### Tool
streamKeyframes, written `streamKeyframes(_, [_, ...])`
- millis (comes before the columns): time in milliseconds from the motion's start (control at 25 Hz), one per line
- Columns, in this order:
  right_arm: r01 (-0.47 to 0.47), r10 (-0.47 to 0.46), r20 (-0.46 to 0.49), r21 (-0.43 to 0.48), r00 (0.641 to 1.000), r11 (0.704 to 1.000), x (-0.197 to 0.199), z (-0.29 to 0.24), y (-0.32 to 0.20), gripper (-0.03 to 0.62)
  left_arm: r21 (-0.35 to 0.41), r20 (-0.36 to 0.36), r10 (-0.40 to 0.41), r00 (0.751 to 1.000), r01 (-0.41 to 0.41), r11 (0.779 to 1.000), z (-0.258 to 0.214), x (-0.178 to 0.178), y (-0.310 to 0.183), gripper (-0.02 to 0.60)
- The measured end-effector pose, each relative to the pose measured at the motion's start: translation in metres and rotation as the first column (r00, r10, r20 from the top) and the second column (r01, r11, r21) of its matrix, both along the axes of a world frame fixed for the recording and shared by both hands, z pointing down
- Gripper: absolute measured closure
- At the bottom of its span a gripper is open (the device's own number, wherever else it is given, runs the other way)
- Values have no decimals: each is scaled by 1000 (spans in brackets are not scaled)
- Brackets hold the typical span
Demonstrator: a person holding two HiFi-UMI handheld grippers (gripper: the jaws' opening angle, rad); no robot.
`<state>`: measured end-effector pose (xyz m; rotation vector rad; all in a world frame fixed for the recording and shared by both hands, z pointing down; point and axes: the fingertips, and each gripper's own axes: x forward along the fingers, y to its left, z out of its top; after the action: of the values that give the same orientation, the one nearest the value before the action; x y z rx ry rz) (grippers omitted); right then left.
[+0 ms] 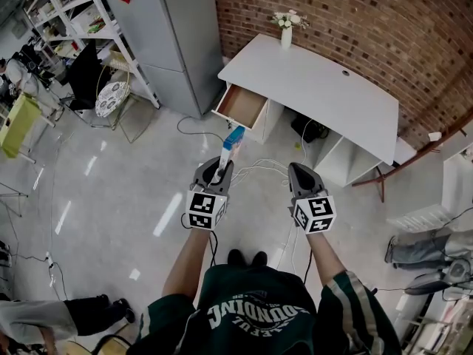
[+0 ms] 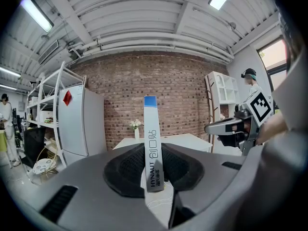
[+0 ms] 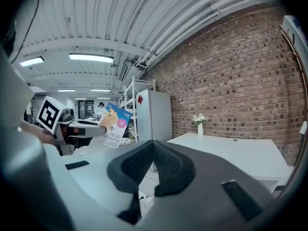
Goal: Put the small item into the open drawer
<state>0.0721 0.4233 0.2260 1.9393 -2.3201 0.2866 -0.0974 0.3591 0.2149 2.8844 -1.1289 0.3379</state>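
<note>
A small flat box (image 1: 231,143), white with a blue end, stands upright between the jaws of my left gripper (image 1: 214,174), which is shut on it. The same box (image 2: 152,143) rises edge-on in the left gripper view, and its printed face (image 3: 113,125) shows at the left of the right gripper view. My right gripper (image 1: 302,177) hangs beside the left one, shut with nothing in it. Ahead, well beyond both grippers, the open drawer (image 1: 242,105) sticks out of the left end of a white desk (image 1: 325,95); its wooden inside shows nothing in it.
A vase of white flowers (image 1: 287,29) stands at the desk's back edge by a brick wall (image 1: 347,13). A grey cabinet (image 1: 174,35) and shelving (image 1: 89,35) stand left of the desk. Cables (image 1: 255,170) trail on the floor. Other people's legs (image 1: 421,250) show at right.
</note>
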Motion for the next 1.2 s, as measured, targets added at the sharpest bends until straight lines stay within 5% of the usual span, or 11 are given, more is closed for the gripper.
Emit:
streamKeyframes(640, [29,-29,-2,9,1000,1000,31,-3,4,569,1,-12,-35,999,35,999,-1,26,3,485])
streamKeyframes(1200, [32,-32,-9,-5,999,999,31,7,-75,569,-13,-25,-5,1000,5,1000,12,44,-81,485])
